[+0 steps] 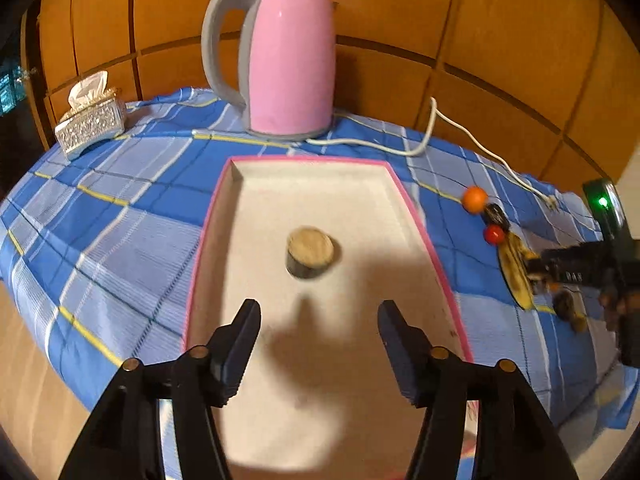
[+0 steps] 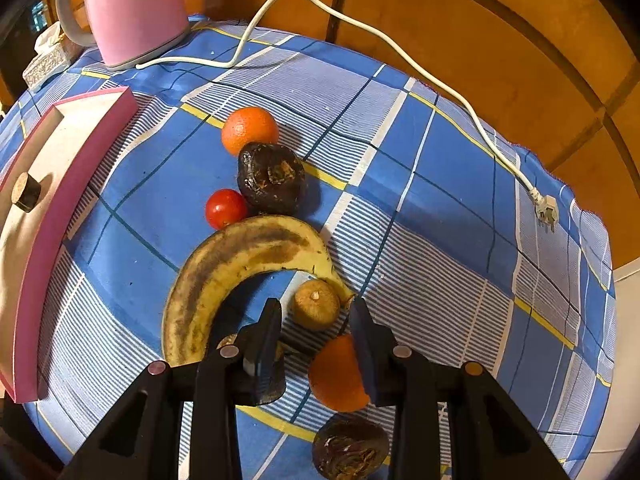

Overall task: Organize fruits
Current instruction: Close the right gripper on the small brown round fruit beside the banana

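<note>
A white tray with a pink rim (image 1: 308,159) lies on the checked cloth. A small dark fruit piece with a tan cut top (image 1: 310,254) sits in its middle. My left gripper (image 1: 318,306) hovers open over the tray's near half, nothing between its fingers. To the right of the tray lie an orange (image 2: 250,128), a dark wrinkled fruit (image 2: 272,184), a red tomato (image 2: 225,208) and a spotted banana (image 2: 224,272). My right gripper (image 2: 316,304) hangs over a small tan fruit (image 2: 315,308), its fingers apart and clear of it. A second orange (image 2: 336,376) lies half behind the right finger.
A pink kettle (image 1: 290,60) stands behind the tray, its white cord (image 2: 400,52) trailing to a loose plug (image 2: 546,208). A tissue box (image 1: 92,120) sits at the back left. Another dark fruit (image 2: 350,446) lies near the table's front edge. Wood panelling surrounds the table.
</note>
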`<state>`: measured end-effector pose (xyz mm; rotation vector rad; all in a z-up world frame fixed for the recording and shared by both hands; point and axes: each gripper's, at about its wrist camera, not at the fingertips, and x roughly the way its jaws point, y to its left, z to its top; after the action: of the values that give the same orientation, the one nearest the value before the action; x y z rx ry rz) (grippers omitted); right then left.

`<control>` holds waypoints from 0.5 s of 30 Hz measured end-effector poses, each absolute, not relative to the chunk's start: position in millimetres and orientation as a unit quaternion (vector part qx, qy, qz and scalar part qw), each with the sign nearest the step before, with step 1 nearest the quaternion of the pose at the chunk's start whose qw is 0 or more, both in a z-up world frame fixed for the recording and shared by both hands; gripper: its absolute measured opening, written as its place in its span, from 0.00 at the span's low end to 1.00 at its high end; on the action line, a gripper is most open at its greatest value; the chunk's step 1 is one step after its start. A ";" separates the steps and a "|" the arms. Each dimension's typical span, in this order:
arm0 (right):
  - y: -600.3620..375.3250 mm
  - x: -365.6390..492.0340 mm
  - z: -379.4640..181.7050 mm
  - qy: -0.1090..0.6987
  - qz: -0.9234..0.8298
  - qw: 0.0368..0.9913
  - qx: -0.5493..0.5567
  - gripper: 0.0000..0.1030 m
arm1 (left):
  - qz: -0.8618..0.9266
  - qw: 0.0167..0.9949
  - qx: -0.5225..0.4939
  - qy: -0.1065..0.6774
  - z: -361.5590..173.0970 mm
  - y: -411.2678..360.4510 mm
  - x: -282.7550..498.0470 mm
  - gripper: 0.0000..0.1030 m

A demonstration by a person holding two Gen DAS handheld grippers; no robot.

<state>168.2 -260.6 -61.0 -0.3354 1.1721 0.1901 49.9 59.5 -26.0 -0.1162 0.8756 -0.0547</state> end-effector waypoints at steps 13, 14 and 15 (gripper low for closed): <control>-303.5 165.7 -41.5 0.547 0.083 0.831 -0.052 0.35 | -0.051 0.899 -0.055 0.431 -22.9 37.9 30.0 0.61; -303.6 166.7 -39.0 0.542 0.081 0.835 -0.055 0.35 | -0.051 0.899 -0.055 0.432 -22.5 37.4 29.6 0.62; -301.7 166.8 -36.9 0.538 0.086 0.837 -0.056 0.35 | -0.052 0.898 -0.055 0.433 -22.3 37.3 29.5 0.62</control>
<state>166.8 -301.7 -36.9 -0.1189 1.1375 0.1815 29.5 37.3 -22.3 -0.1132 0.8956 -0.1074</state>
